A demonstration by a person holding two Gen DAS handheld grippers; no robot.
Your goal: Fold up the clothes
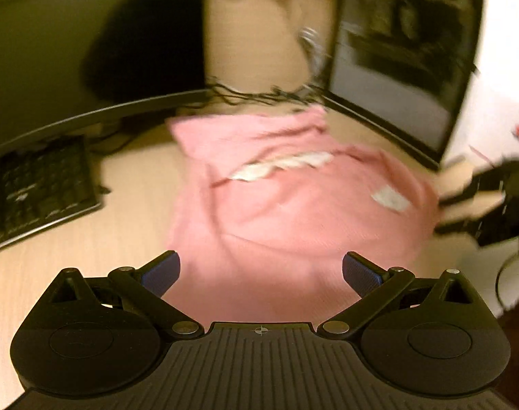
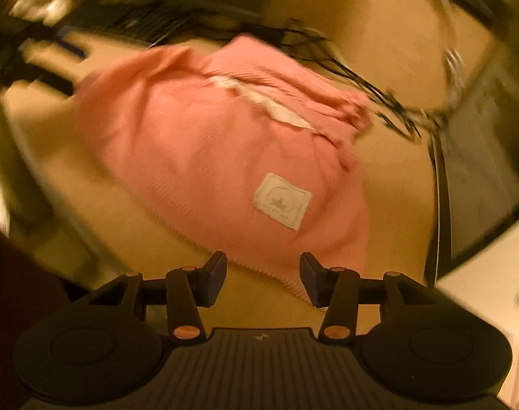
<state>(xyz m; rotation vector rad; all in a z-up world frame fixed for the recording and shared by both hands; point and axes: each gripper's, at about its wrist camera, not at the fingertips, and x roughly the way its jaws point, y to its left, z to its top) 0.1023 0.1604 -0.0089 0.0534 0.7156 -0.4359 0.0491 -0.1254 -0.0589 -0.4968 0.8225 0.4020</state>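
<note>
A pink knitted garment (image 1: 286,205) lies crumpled on the light wooden desk (image 1: 133,205), with a white lining strip along its upper fold and a white square label (image 1: 391,200). My left gripper (image 1: 261,273) is open wide above the garment's near edge, nothing between its blue pads. In the right wrist view the same garment (image 2: 204,157) shows its label (image 2: 281,201) face up. My right gripper (image 2: 262,278) is open just short of the ribbed hem, its right finger (image 2: 312,282) over the hem's corner. Both views are motion-blurred.
A black keyboard (image 1: 37,188) lies at the left of the desk. A dark monitor (image 1: 406,58) stands at the right, another screen's edge (image 1: 88,116) at the back left. Tangled black cables (image 1: 259,94) run behind the garment. My right gripper's body (image 1: 491,201) shows at the far right.
</note>
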